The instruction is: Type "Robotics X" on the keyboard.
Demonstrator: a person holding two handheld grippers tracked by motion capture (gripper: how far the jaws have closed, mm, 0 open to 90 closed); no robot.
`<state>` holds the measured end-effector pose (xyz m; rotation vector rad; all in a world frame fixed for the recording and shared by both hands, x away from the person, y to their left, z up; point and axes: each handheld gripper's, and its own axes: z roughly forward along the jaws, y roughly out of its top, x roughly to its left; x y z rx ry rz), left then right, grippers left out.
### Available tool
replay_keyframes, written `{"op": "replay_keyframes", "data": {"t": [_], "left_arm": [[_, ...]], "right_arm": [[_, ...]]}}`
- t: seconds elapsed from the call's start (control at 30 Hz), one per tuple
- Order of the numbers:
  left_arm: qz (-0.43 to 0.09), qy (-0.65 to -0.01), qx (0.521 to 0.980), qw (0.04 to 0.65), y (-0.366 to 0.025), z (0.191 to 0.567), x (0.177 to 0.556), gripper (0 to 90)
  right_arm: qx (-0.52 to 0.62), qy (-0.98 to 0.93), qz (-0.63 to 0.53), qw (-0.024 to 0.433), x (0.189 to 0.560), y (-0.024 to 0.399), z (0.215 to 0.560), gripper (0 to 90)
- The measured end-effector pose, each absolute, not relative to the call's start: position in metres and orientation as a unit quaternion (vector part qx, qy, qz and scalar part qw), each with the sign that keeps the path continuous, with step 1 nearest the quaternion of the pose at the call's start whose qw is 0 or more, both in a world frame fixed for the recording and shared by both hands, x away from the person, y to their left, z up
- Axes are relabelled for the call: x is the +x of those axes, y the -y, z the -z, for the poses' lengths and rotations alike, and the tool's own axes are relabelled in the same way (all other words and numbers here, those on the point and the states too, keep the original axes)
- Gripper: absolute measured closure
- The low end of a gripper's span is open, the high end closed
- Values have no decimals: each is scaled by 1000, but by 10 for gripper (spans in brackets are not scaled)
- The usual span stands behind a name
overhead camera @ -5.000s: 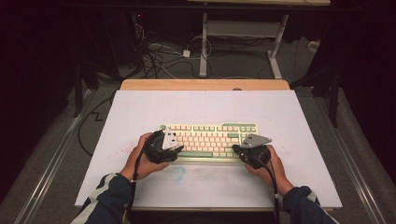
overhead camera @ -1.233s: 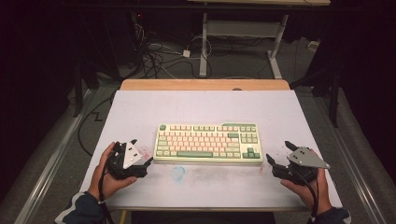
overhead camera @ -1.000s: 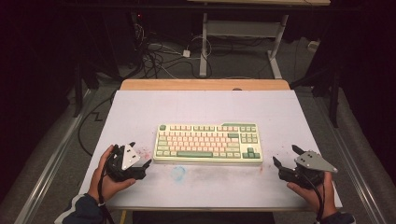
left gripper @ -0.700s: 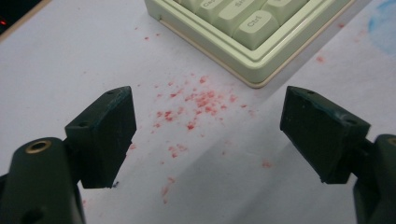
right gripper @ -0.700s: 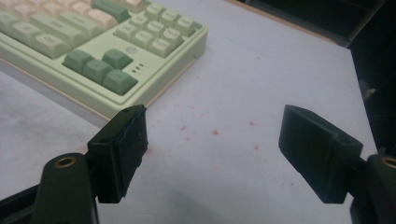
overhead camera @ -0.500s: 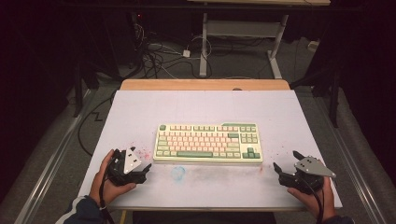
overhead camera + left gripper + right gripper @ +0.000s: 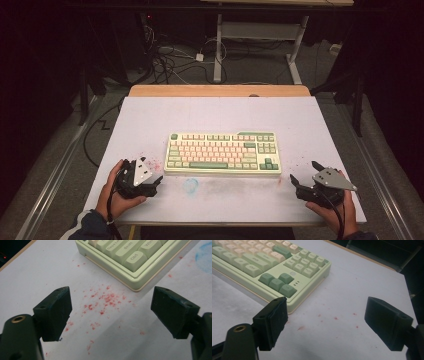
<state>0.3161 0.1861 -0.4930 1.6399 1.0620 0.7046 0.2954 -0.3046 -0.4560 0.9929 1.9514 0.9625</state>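
A pale green keyboard with pink and green keys lies flat in the middle of the white table cover. My left gripper rests near the front left, a short way off the keyboard's left corner. It is open, with only red-speckled cover between its jaws. My right gripper sits at the front right, apart from the keyboard's right end. Its jaws have just been opening and stand open with nothing between them.
Red specks dot the cover beside both keyboard ends, and a faint blue smudge marks it in front of the keyboard. A wooden strip edges the far side. Cables and a desk frame stand on the floor beyond.
Five seconds ago both grippers were at the keyboard's two ends; now they are drawn back to the front corners. Over the last second the right gripper drifted slightly outward and nearer.
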Motion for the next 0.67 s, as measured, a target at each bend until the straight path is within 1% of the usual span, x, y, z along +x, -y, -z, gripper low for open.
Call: {"op": "replay_keyframes", "data": {"t": [0.67], "left_arm": [[-289, -446, 686, 498, -184, 496, 317, 159]], "right_arm": [[379, -761, -374, 370, 296, 302, 455, 202]]}}
